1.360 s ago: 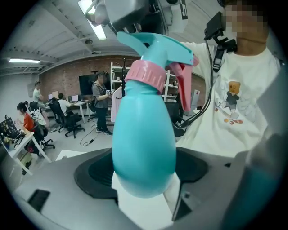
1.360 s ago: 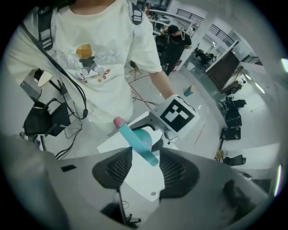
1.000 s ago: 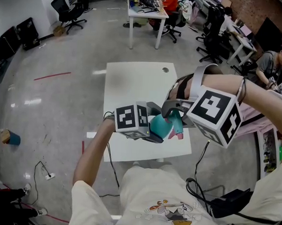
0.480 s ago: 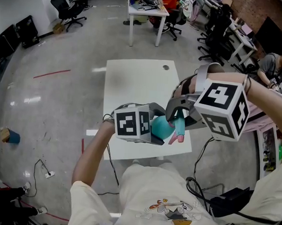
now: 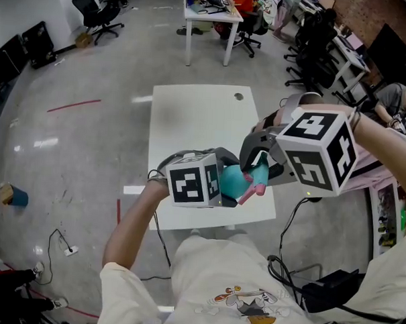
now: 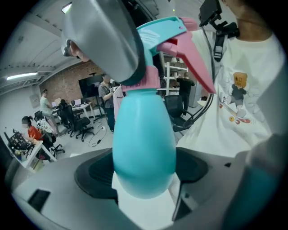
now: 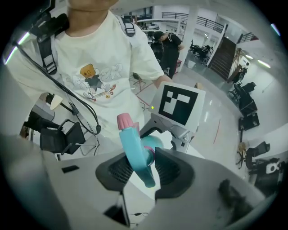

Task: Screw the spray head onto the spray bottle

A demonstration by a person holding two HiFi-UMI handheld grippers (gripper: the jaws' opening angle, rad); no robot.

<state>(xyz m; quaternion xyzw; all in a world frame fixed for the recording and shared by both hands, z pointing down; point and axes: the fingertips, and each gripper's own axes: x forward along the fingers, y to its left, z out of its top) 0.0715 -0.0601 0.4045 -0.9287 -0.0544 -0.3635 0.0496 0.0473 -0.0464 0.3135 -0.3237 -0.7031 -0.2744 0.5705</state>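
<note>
While bottle (image 6: 144, 143) sits clamped, spray head (image 7: 135, 152) gripped

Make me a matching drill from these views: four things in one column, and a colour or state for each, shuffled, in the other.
Things:
1. spray bottle
2. trigger
3. left gripper
4. table

Colour or state:
A. white
B. clamped on the bottle's body
C. teal
D. pink

Pairs: 1-C, 2-D, 3-B, 4-A
</note>
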